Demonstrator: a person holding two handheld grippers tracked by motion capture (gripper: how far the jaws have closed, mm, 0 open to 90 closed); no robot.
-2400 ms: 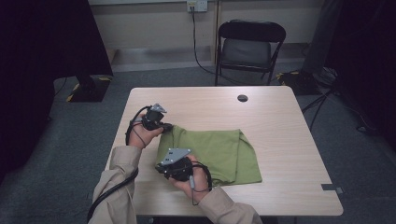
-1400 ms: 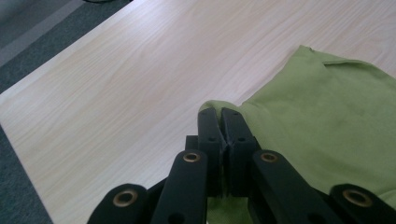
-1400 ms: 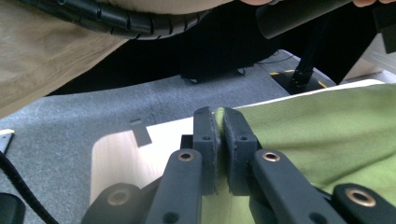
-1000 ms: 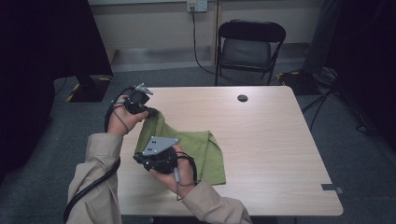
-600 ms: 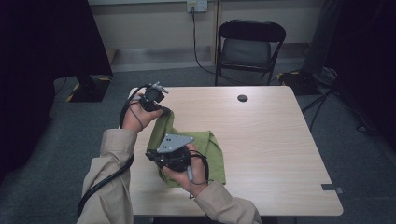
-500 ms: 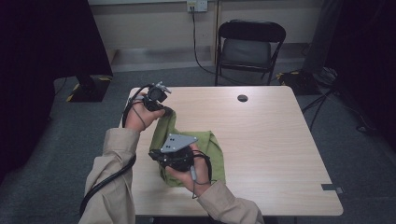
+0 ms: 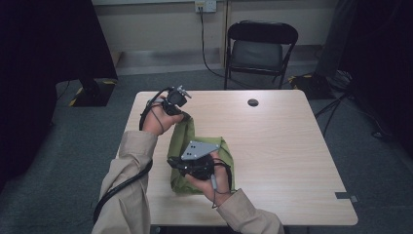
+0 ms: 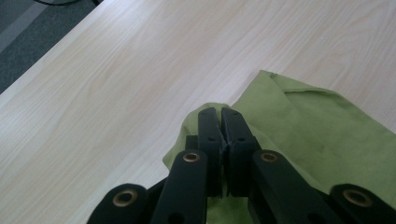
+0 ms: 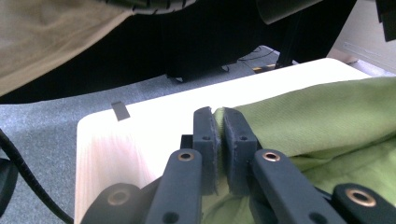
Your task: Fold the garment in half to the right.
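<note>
Since a second ago both hands have carried the cloth to the right across the table, and it now hangs in a narrower, more bunched fold than the wider spread it had before.

The pale rectangular wooden table (image 7: 292, 161) is the landmark here. Behind its far edge stands a black folding metal chair (image 7: 262, 48) on the grey carpet, below a wall socket with a cable hanging down. On the table's left half, between the two hands, is the green woven cloth (image 7: 182, 141), folded over itself and lifted along one edge; its lower part rests on the tabletop near the near-left edge. Close to the table's far edge, well apart from the cloth, lies a small round black disc (image 7: 253, 102). A small grey strip of tape (image 7: 346, 197) sits at the near-right corner of the table.

The left gripper (image 7: 176, 103) is held above the far-left part of the table, its jaws closed tight on a corner of the cloth, as the left gripper view (image 8: 221, 122) shows, with the fabric pinched between the pads. The right gripper (image 7: 179, 165), topped with a grey three-cornered plate, is nearer the table's near edge; in the right gripper view (image 9: 218, 122) its jaws are clamped on the cloth's folded edge.
</note>
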